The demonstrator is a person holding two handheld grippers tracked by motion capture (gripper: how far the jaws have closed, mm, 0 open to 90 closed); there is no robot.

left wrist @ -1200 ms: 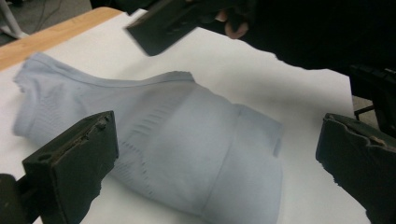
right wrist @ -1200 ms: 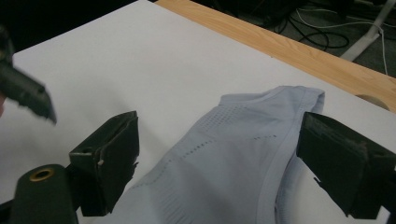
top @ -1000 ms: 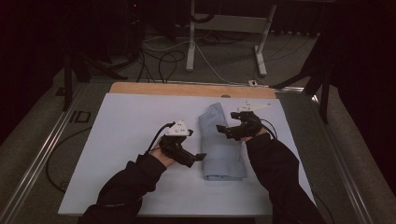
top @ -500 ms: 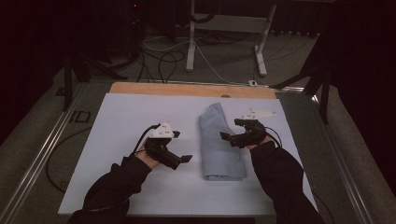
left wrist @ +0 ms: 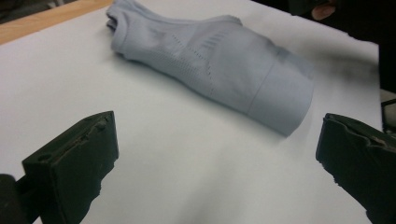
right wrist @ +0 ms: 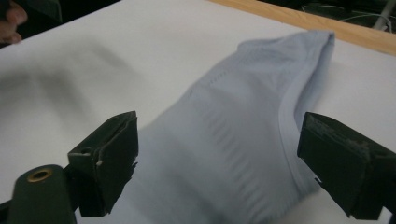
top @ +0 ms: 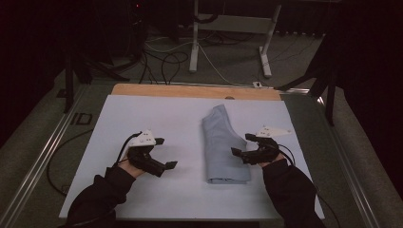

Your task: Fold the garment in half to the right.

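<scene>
A light blue garment (top: 222,145), folded into a long narrow strip, lies flat on the white table top (top: 142,118), right of centre. My left gripper (top: 165,153) hovers left of it, a clear gap away, open and empty. In the left gripper view the garment (left wrist: 219,60) lies beyond the wide-apart jaws of the left gripper (left wrist: 219,161). My right gripper (top: 242,144) is open at the garment's right edge, pointing at it. In the right gripper view the garment (right wrist: 243,140) stretches between and past the spread jaws of the right gripper (right wrist: 217,161), with nothing gripped.
A wooden strip (top: 195,90) runs along the table's far edge. Metal rails (top: 43,161) flank the table. Behind it stand a white stand's legs (top: 195,42) and cables (top: 161,61) on the floor. White surface spreads left of the garment.
The left gripper has drawn back leftward from the garment's left edge. The right gripper has slid toward the near side and off the garment's top. The garment lies still.
</scene>
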